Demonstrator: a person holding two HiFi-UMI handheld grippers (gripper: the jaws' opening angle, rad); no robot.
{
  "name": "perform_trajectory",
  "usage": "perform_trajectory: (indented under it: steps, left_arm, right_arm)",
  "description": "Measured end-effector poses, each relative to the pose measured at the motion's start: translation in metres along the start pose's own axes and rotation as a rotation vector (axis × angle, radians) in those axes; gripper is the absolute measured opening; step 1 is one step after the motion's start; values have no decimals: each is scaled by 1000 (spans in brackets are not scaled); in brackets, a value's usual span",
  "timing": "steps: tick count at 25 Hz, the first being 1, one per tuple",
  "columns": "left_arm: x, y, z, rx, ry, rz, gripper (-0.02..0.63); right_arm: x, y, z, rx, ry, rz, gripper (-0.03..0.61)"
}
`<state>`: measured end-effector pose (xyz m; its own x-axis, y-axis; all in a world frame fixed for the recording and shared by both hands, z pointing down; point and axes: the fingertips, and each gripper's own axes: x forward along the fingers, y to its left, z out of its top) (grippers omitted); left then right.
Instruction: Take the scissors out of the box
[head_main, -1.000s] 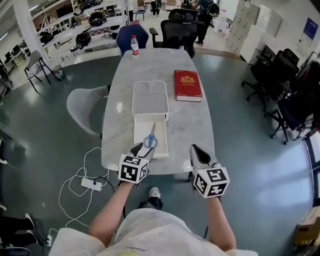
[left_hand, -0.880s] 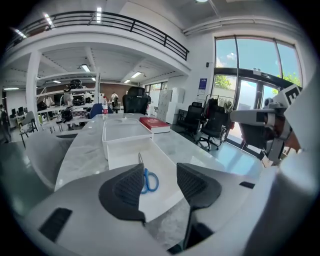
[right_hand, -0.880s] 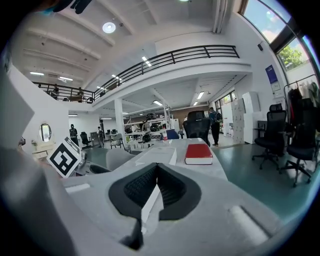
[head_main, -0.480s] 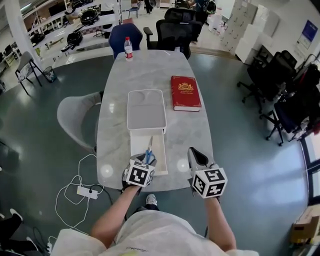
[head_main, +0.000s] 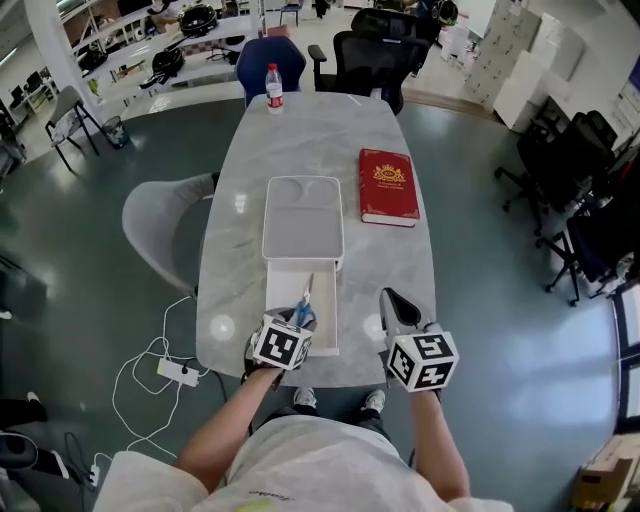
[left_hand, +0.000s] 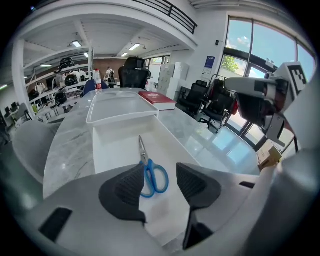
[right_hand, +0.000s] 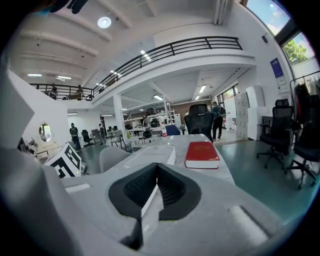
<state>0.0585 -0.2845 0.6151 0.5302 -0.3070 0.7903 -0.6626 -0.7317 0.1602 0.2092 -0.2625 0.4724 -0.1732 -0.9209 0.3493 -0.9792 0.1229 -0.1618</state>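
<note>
"Scissors (left_hand: 151, 176) status?"
"L gripper (left_hand: 160, 188) jaws wide, empty; blue handles lie just ahead, flat in box (left_hand: 112, 145); gripper has advanced over box edge; grasp is next; R gripper (right_hand: 156, 192) jaws together, idle."

Red book (head_main: 388, 186): gold print seemingly illegible.

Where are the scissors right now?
In the head view the scissors lie inside the open white box at the near edge of the table, just ahead of the open left gripper.
</note>
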Motion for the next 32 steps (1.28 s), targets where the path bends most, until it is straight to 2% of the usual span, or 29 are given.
perform_trajectory:
  steps: [6,13,24,27,32]
  left_arm:
    - [13,1,-12,-3,79,60,199]
    - [27,9,-15,-116,139,136,181]
    - [44,17,-25,-168,239,190,178]
    - [49,18,-27,-161,270,199,173]
    - [51,22,-21,-150,273,208,167]
  right_arm:
    - [22,-9,-5,-18,38,119,5]
    - [37,-30,3,-42,65,219,5]
    - [49,-59,9,-36,76,274,5]
    - [51,-63,9,-37,79,284,5]
    - [54,-65,9,-43,86,298,5]
